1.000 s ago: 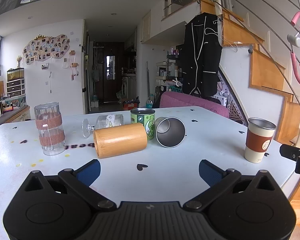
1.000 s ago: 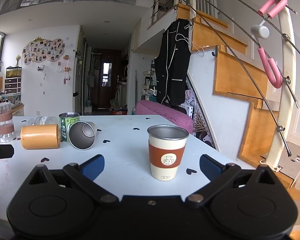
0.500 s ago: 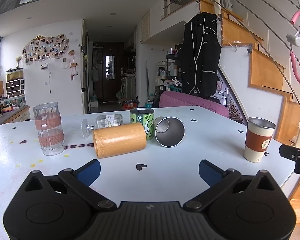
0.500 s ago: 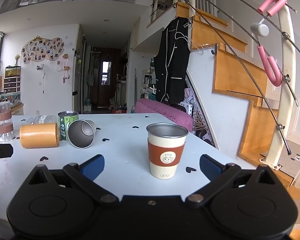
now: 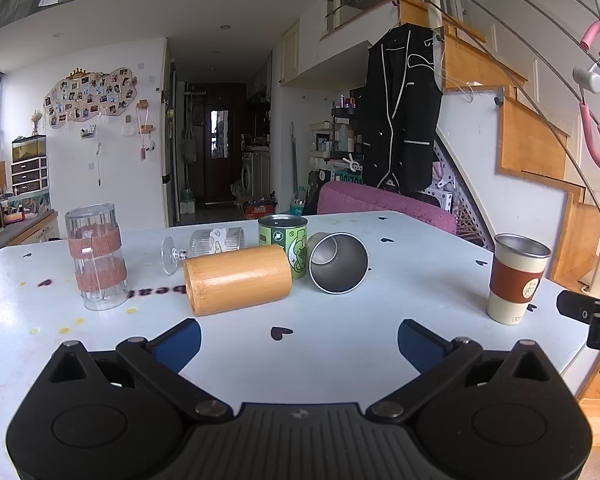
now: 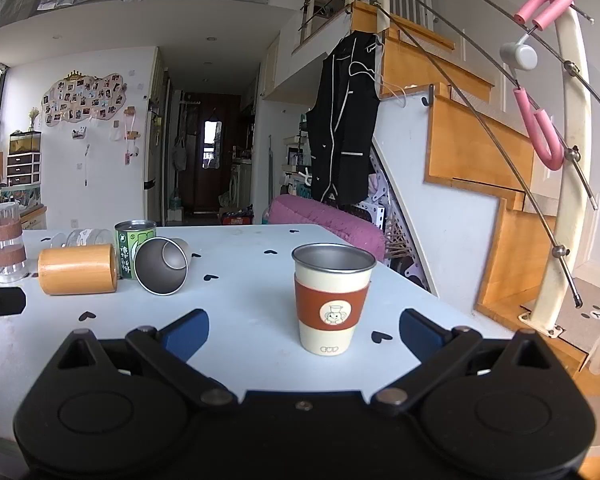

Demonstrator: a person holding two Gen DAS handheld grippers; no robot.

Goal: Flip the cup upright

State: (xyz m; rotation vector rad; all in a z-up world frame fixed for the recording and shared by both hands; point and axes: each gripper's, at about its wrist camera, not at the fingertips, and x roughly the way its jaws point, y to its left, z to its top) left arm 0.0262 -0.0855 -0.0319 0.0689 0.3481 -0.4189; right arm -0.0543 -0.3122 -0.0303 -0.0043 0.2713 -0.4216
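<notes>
On the white table [image 5: 380, 304] a bamboo cup [image 5: 238, 285] lies on its side, a steel cup [image 5: 339, 262] lies on its side with its mouth facing me, and a stemmed glass [image 5: 208, 245] lies behind them. My left gripper [image 5: 299, 339] is open and empty, low over the table in front of these. My right gripper [image 6: 304, 331] is open and empty; a cream cup with a brown sleeve [image 6: 332, 299] stands upright just ahead between its fingers. The bamboo cup [image 6: 77, 269] and steel cup [image 6: 162, 266] also show far left in the right wrist view.
A green can [image 5: 284, 246] stands upright between the bamboo and steel cups. A ribbed glass with red bands [image 5: 97, 256] stands at the left. The sleeved cup [image 5: 517, 278] stands near the table's right edge. A pink chair [image 5: 384, 204] and a staircase [image 6: 500, 184] lie beyond.
Both views have shifted very slightly; the cups and glasses have not moved. Both grippers stay open and empty.
</notes>
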